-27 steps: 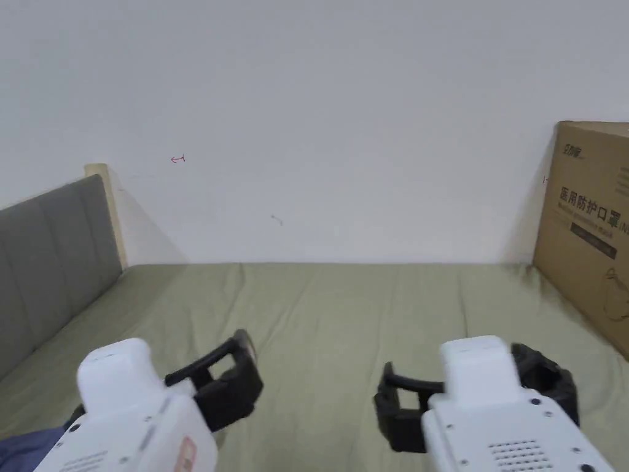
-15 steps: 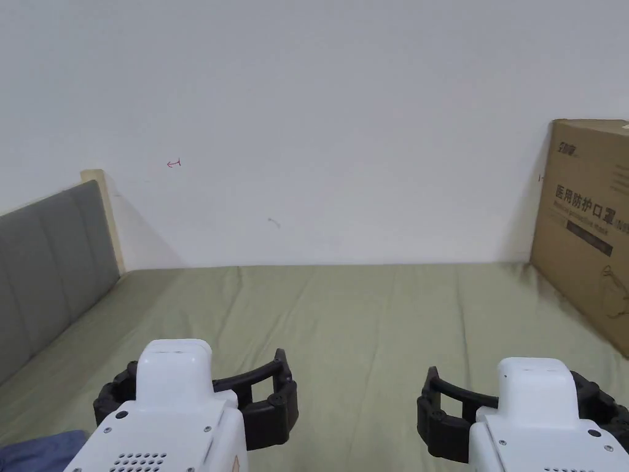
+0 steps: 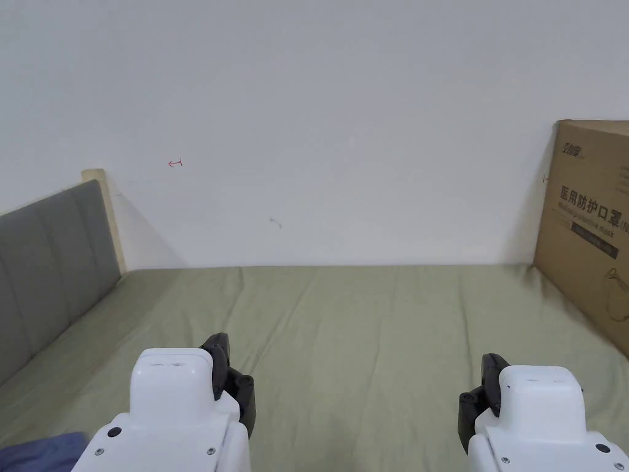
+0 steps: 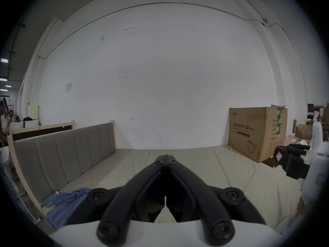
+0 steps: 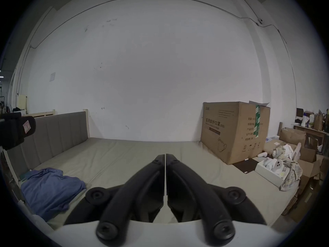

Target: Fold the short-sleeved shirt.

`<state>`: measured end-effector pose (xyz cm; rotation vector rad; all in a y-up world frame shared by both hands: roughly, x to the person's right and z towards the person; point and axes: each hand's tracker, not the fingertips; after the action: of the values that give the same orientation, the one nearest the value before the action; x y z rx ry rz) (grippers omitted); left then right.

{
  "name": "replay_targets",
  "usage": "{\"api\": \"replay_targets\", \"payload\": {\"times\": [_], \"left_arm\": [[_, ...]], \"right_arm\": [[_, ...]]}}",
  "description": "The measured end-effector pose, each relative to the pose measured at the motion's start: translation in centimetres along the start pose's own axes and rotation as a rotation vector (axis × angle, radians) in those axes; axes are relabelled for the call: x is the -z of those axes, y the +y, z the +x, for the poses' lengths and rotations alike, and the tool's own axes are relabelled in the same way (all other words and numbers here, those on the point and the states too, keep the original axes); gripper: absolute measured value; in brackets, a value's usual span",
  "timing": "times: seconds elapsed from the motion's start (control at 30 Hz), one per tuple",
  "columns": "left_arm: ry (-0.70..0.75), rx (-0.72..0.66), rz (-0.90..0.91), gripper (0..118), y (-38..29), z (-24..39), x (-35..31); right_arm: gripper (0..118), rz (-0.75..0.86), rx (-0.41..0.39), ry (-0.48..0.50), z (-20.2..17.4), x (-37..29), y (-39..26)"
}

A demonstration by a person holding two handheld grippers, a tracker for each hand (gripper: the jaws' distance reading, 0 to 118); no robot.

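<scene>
Overhead, the head view caught little of the shirt (image 3: pixel 37 447): just a blue corner at the lower left, beside the left gripper (image 3: pixel 230 375). From the right gripper view the blue shirt (image 5: pixel 48 188) lay crumpled in a heap on the green bed sheet (image 5: pixel 124 154), close to the grey headboard (image 5: pixel 58 133) and well to the left of both tools. The left gripper view added a small teal object (image 4: pixel 50 199) tucked between the shirt (image 4: pixel 69 202) and the headboard.

Both pairs of jaws were closed tip to tip, holding nothing: the left gripper (image 4: pixel 165 157) and the right gripper (image 5: pixel 165 156) each pointed toward the white wall (image 3: pixel 319 123). They hovered apart, side by side, above the near part of the bed.

Ahead, the sheet (image 3: pixel 368 319) ran flat to the wall. A cardboard box (image 3: pixel 589 227) stood at the right edge, and the right gripper view revealed clutter (image 5: pixel 284 169) past it.
</scene>
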<state>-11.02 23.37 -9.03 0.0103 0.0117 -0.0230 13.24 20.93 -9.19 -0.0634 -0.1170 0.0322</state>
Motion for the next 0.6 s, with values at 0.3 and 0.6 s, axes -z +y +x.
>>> {"api": "replay_targets", "payload": {"times": [0.3, 0.6], "left_arm": [[-0.005, -0.020, -0.026, 0, 0.0, -0.5, 0.4], [0.070, -0.028, -0.005, 0, 1.6, -3.2, -1.3]], "right_arm": [[0, -0.003, 0.007, 0.014, 0.2, 0.5, 0.7], [0, -0.012, -0.043, 0.177, -3.5, 0.8, 2.0]]}}
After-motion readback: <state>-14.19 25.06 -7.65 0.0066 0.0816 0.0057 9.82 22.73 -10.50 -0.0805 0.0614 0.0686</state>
